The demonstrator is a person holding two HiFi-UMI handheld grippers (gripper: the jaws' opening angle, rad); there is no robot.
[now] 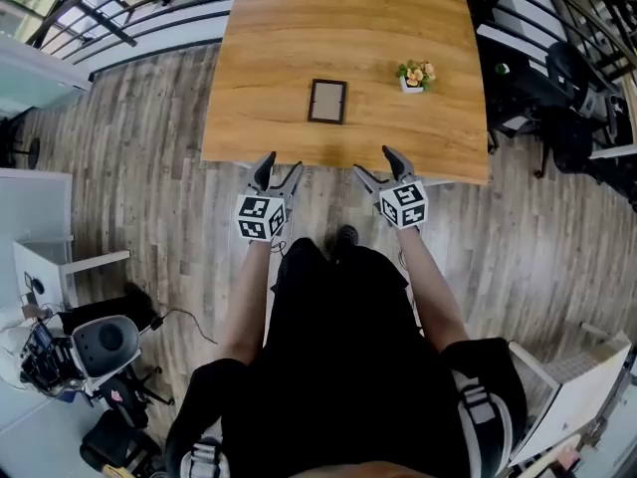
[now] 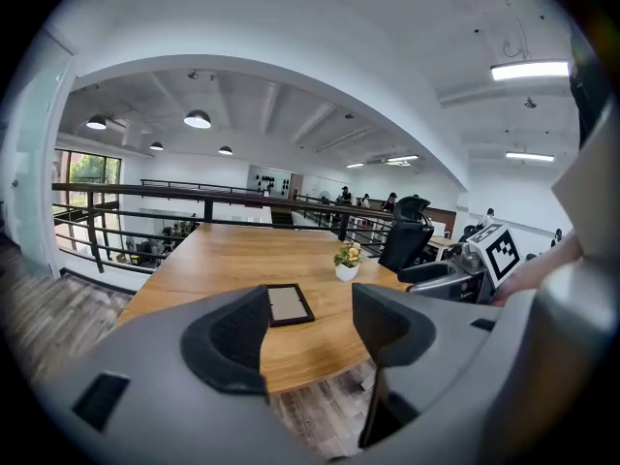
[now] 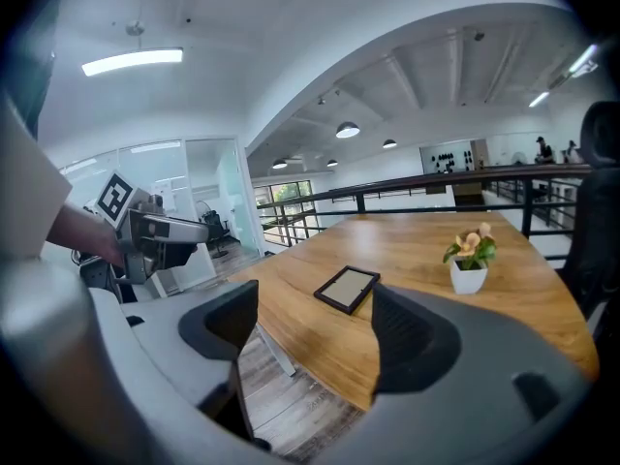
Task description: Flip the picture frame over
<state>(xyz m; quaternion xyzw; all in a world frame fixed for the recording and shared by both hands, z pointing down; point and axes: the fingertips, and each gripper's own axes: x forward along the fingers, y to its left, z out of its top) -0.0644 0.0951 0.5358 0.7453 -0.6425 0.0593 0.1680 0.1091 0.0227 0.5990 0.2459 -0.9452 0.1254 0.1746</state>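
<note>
step in hand: the approach, as i judged it; both grippers hung short of the bench (image 1: 299, 28), off its near edge, and nothing was touched yet.
picture frame (image 1: 327, 101): lay flat on the bench, toward its near edge, at about 12 o'clock from the two grippers and well apart from them.
left gripper (image 1: 278, 172): its fingers (image 2: 232, 337) stood apart with nothing between them; the frame showed in the gap only as a far thing.
right gripper (image 1: 375, 164): its fingers (image 3: 412, 342) stood wide apart, likewise empty.
doing it well: probably best to bring one gripper low to a long edge of the frame, slip one finger under the rim, and let the other gripper steady the opposite edge so the frame did not skate on the smooth wood.
turning it: a lift on one edge and a roll about the other would likely keep it from dropping flat with a slap.
to keep clear of: the potted flower (image 1: 416, 76), at about 2 o'clock from the frame, near but not touching.
count: one picture frame; one potted flower; one bench; two grippers.
</note>
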